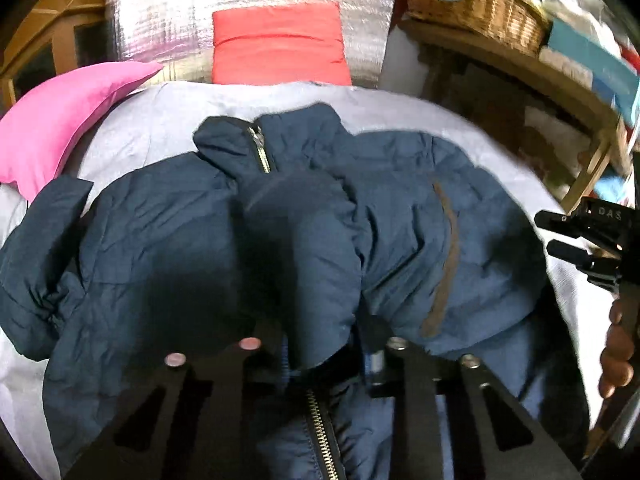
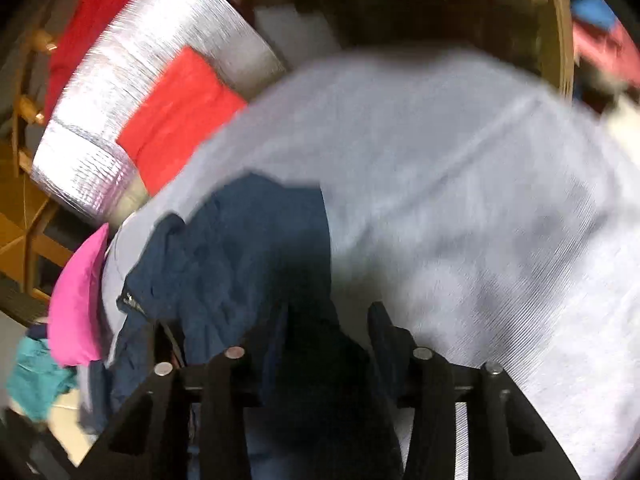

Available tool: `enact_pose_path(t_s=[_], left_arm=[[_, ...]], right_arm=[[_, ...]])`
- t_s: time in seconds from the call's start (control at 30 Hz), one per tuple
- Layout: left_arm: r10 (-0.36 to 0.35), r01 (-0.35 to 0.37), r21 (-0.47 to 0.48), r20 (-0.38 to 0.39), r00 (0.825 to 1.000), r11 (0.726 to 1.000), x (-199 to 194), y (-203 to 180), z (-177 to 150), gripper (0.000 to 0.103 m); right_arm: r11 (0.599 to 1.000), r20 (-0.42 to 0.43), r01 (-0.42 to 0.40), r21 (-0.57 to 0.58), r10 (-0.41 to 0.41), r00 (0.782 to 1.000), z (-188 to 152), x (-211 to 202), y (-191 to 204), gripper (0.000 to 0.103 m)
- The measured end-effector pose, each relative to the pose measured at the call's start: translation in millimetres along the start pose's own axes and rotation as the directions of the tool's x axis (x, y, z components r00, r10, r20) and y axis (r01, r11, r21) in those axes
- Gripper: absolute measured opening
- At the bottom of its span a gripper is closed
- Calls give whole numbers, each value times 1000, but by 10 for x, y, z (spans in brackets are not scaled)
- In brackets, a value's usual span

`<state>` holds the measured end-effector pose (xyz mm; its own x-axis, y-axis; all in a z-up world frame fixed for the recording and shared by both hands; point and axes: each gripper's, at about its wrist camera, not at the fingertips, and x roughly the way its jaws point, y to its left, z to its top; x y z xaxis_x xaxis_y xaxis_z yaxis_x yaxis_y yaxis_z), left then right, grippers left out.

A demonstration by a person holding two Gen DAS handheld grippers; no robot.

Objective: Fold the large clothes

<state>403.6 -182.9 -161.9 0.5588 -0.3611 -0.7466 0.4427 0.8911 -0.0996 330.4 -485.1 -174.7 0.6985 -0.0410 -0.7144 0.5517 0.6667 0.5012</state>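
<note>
**Asker:** Left wrist view first: what fills it?

**Describer:** A navy padded jacket (image 1: 280,232) lies crumpled across the middle of the frame on a pale grey sheet (image 1: 160,120). Its zipper shows near the collar and again at the bottom centre. The left gripper (image 1: 326,340) sits at the bottom centre, jaws drawn narrow, pinching a fold of the jacket. A pink cushion (image 1: 68,120) lies at the left, a red cushion (image 1: 276,44) at top centre, and a wicker basket (image 1: 472,4) at upper right. The right gripper (image 1: 560,236) and a person's hand (image 1: 618,348) show at the right edge.

**Asker:** And the right wrist view?

**Describer:** It is blurred. The jacket (image 2: 240,264) lies at lower left on the sheet (image 2: 440,180). The right gripper (image 2: 332,320) at bottom centre has jaws partway apart, with dark jacket cloth bunched between them; whether they press it, I cannot tell.
</note>
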Motion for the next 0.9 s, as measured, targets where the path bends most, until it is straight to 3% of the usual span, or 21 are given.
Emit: enact_pose_path(t_s=[0.03,0.2,0.27,0.4,0.5,0.53,0.63,0.7,0.73,0.83,0.9], left_arm=[[-14,15,-14,7,1000,1000,-50,40,8,23],[-161,162,-126,16,987,979,-240,314,29,22],[-246,245,-183,18,969,952,-298,443,35,22],[-357,343,-322,15,934,883,-338,751,-32,33],[-363,340,-410,24,931,846,-331,1004,-62,46],[-346,326,-440,37,937,837,-364,1109,-82,53],[-271,274,-510,82,959,815,-503,1434,-139,59],[-215,236,-521,101,971,820,-602,1547,-164,59],[-176,207,-507,109,978,837,-659,1556,-169,60],[-94,127,-415,100,991,901,-711,1363,-106,62],[-73,98,-294,98,993,951,-701,1015,-61,71]], right_arm=[[1000,23,-21,-11,22,999,5,-62,31,73],[996,63,-94,-14,94,994,-39,-191,87,73],[984,58,-174,-41,176,983,-45,-216,175,73],[986,21,-160,-49,162,987,-92,-134,221,73],[988,-19,-157,-8,156,988,-89,-42,137,73],[988,-27,-152,1,152,988,-82,-21,111,73],[991,-39,-134,15,134,990,-66,-6,31,73],[993,-46,-121,11,122,991,-63,23,18,73],[993,-34,-119,11,120,992,-65,-12,12,73],[970,16,-239,-47,240,971,-90,-186,176,73],[965,36,-242,-99,247,968,-144,-243,308,73]])
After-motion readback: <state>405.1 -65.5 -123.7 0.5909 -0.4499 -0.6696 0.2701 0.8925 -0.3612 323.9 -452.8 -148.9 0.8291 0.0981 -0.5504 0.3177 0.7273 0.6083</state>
